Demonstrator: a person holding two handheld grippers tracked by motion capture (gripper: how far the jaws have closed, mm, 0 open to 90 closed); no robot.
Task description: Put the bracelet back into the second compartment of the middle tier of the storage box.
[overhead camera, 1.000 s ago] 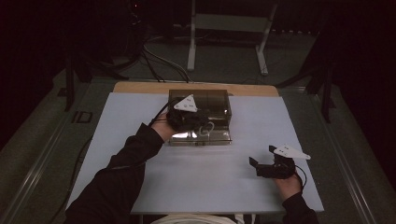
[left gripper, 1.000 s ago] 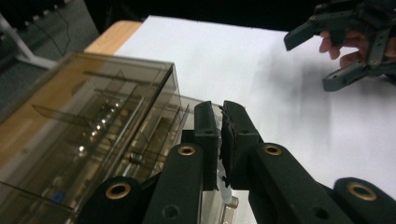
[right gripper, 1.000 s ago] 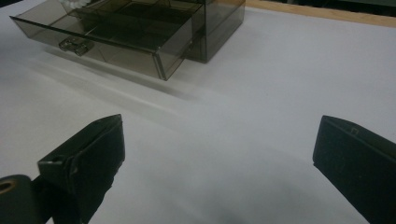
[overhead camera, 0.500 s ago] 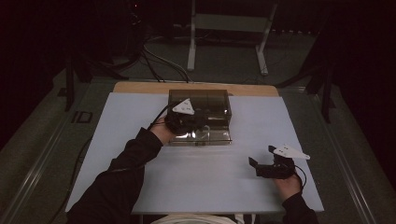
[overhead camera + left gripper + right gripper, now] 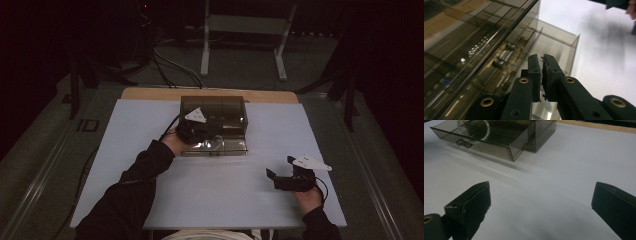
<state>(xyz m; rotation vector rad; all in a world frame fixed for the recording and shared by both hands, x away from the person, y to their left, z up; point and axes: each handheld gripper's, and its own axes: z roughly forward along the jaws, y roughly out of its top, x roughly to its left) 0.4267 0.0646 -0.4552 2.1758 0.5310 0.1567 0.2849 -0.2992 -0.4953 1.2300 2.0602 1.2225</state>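
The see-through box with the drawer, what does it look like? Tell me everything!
The box looks like smoky brown see-through plastic, standing at the far middle of the white table. Its low drawer is pulled open toward the person, with a small metal handle and a pale bead string inside. The shut left gripper reaches over the open drawer.

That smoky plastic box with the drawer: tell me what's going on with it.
A person works at a white table with a tool in each hand. The left tool, jaws shut, is down in the pulled-out drawer of the smoky box, where a bead bracelet lies. Whether it grips the bracelet cannot be told. The right tool rests open on the table, apart from the box.
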